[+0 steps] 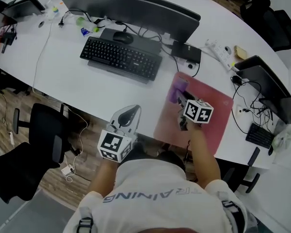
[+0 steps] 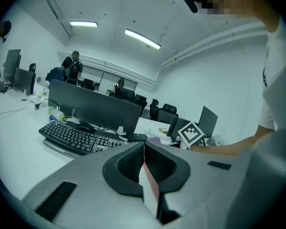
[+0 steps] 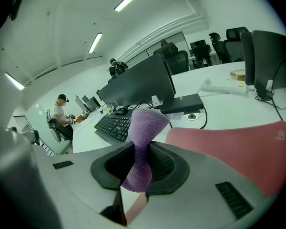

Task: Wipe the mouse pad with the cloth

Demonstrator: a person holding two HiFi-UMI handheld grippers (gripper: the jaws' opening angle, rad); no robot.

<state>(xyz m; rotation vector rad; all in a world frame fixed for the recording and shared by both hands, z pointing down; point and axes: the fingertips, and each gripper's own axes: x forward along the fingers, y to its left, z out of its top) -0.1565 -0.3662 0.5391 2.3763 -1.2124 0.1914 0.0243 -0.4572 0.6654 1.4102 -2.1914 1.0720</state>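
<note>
Cloth [image 3: 147,125] clamped in right gripper [image 3: 142,165] at pink mouse pad [image 3: 229,147] far edge | left gripper [image 2: 144,162] jaws together, empty, beside pad

A purple fuzzy cloth [image 3: 144,128] is seen clamped between the two black ribbed jaws of the right gripper [image 3: 141,162], its free end flaring out toward 12 o'clock. A dull red rectangular fabric mouse pad [image 3: 229,149] is recorded at 3 o'clock, lying flat on the white desk [image 3: 229,99]. A black computer keyboard [image 3: 113,126] is noted at 10 o'clock, with a black flat-screen monitor [image 3: 138,82] behind it. A seated person [image 3: 61,114] is observed at 9 o'clock, well apart from the gripper.
</note>
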